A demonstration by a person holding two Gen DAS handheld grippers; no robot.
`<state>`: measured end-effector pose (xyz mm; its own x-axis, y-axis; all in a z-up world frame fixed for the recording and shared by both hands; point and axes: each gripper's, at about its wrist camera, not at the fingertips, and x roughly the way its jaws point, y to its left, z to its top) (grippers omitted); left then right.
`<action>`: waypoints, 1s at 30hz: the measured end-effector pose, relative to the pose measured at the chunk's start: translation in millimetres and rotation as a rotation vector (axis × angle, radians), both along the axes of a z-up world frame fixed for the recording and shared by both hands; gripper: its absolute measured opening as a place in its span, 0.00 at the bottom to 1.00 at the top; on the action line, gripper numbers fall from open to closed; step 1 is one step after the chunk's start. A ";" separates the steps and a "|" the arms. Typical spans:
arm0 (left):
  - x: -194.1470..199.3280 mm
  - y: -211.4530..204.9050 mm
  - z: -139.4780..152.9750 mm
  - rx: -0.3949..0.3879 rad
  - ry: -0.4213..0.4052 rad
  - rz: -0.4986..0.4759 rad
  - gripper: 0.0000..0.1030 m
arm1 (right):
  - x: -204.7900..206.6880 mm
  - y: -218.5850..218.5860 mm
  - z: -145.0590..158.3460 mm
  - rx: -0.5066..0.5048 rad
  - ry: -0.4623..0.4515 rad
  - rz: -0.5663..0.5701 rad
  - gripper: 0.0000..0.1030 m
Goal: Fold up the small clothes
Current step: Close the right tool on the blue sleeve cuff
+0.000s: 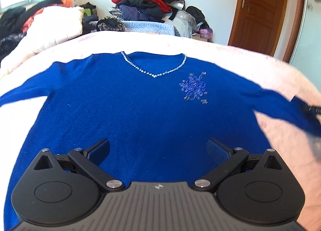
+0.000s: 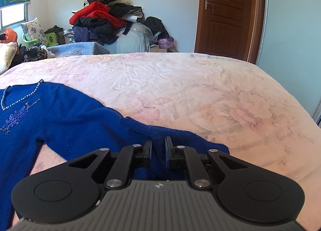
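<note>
A royal-blue V-neck sweater (image 1: 140, 106) with a beaded neckline and a beaded motif on the chest lies face up and flat on the pink floral bedspread (image 1: 230, 54). My left gripper (image 1: 157, 146) is open and empty, hovering over the sweater's lower body. My right gripper (image 2: 158, 146) is shut on the sweater's right sleeve (image 2: 176, 136) near the cuff; blue knit fills the narrow gap between the pads. The sweater body (image 2: 60, 114) lies at the left of the right wrist view. The right gripper's tip (image 1: 313, 108) shows at the sleeve end in the left wrist view.
A tall pile of red, black and navy clothes (image 1: 148, 2) stands beyond the bed's far edge. A cream pillow (image 1: 58, 24) and more clothes lie at the far left. A brown wooden door (image 2: 226, 12) is at the back right. Bare bedspread (image 2: 200, 94) stretches to the right.
</note>
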<state>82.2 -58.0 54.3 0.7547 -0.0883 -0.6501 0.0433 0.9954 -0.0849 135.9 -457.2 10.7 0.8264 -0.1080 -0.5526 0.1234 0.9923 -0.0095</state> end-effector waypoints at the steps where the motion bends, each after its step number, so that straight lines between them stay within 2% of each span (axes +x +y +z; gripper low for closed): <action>1: 0.3 0.7 2.1 -0.023 0.002 -0.001 1.00 | -1.4 0.6 1.1 0.000 -0.005 0.001 0.14; 6: 1.5 2.6 12.2 -0.125 -0.004 -0.009 1.00 | -11.1 -2.4 9.2 0.030 -0.055 -0.013 0.13; 12: 2.4 -9.3 20.4 -0.133 -0.036 -0.045 1.00 | -21.8 -7.2 12.7 0.037 -0.081 -0.013 0.13; 15: 5.9 -16.9 23.8 -0.133 -0.041 -0.065 1.00 | -19.7 -5.5 9.4 0.015 -0.060 -0.004 0.13; 17: 6.3 -21.0 25.5 -0.139 -0.047 -0.074 1.00 | -16.7 -0.9 7.3 0.000 -0.045 0.020 0.21; 20: 5.5 -25.5 25.6 -0.133 -0.051 -0.088 1.00 | -10.8 9.0 6.1 -0.055 -0.051 0.037 0.22; 23: 3.6 -27.0 22.7 -0.119 -0.049 -0.094 1.00 | -0.3 12.7 6.5 -0.054 -0.043 0.057 0.23; 25: 4.1 -25.8 20.3 -0.113 -0.041 -0.091 1.00 | 6.7 17.2 5.8 -0.067 -0.019 0.083 0.38; 26: 5.3 -24.6 18.6 -0.112 -0.034 -0.086 1.00 | 9.3 20.9 5.0 -0.081 -0.009 0.100 0.40; 30: 9.4 -19.1 14.2 -0.125 -0.010 -0.064 1.00 | 14.9 30.6 2.1 -0.157 -0.010 0.122 0.40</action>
<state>91.6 -77.1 68.5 0.7510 -0.2167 -0.6238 0.1082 0.9722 -0.2075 150.9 -426.6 12.7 0.8439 -0.0907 -0.5289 0.0031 0.9864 -0.1643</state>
